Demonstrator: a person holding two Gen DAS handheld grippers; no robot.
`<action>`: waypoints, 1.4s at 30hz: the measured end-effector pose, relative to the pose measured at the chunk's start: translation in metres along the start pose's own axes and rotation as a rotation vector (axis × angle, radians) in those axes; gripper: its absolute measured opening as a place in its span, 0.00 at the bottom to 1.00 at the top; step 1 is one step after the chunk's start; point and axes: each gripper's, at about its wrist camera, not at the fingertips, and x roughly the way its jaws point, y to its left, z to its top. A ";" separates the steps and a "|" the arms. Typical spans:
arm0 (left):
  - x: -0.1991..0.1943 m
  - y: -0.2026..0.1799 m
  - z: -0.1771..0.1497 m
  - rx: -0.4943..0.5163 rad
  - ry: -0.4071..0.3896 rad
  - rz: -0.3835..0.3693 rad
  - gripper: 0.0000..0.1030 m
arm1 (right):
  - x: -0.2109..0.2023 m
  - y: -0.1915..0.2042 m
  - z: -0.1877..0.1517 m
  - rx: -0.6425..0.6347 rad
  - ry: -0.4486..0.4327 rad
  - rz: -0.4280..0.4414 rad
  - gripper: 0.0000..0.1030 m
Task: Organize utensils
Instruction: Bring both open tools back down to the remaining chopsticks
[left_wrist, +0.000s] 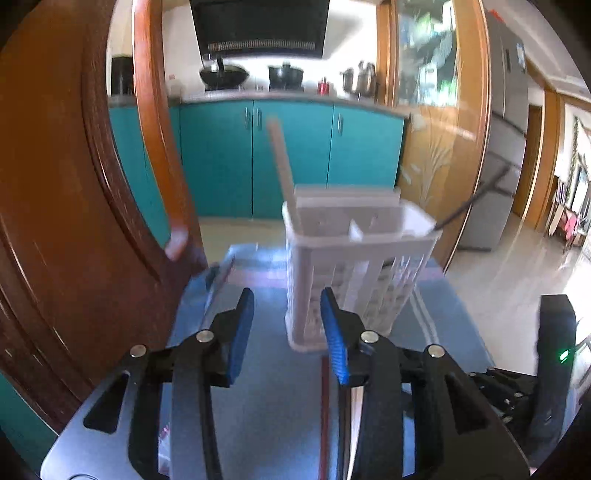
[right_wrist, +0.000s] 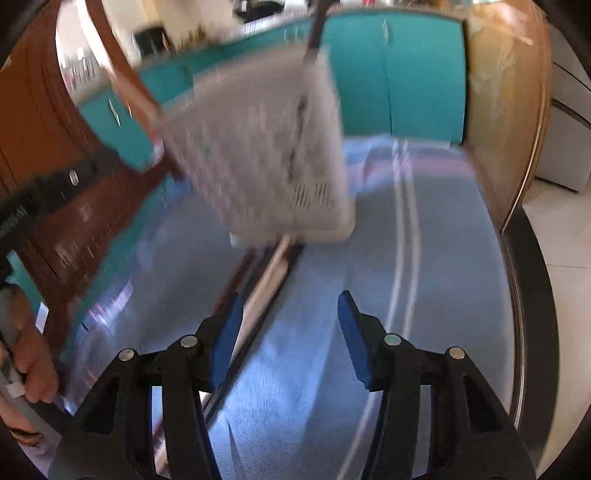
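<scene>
A white slotted utensil holder (left_wrist: 354, 266) stands on the blue cloth (left_wrist: 266, 398); it also shows, blurred, in the right wrist view (right_wrist: 266, 147). A pale wooden stick (left_wrist: 282, 166) stands in its left compartment and a dark utensil (left_wrist: 472, 199) leans out at its right. Several chopsticks (right_wrist: 266, 280) lie on the cloth in front of the holder; a red one (left_wrist: 325, 413) shows below my left gripper. My left gripper (left_wrist: 288, 332) is open and empty, just before the holder. My right gripper (right_wrist: 288, 332) is open and empty above the cloth, its left finger beside the chopsticks.
A brown wooden chair back (left_wrist: 74, 184) rises at the left. Teal kitchen cabinets (left_wrist: 288, 155) stand behind the table. The table's dark rim (right_wrist: 532, 295) curves at the right. The person's hand (right_wrist: 33, 362) shows at the lower left of the right wrist view.
</scene>
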 end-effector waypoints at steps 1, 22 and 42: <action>0.002 0.001 -0.002 -0.002 0.014 -0.003 0.37 | 0.007 0.006 -0.002 -0.018 0.023 -0.009 0.51; 0.028 0.011 -0.023 -0.021 0.194 -0.053 0.49 | 0.031 0.015 0.001 -0.105 0.120 -0.142 0.11; 0.087 -0.017 -0.066 0.018 0.459 -0.115 0.31 | 0.018 -0.029 0.008 0.064 0.124 -0.190 0.34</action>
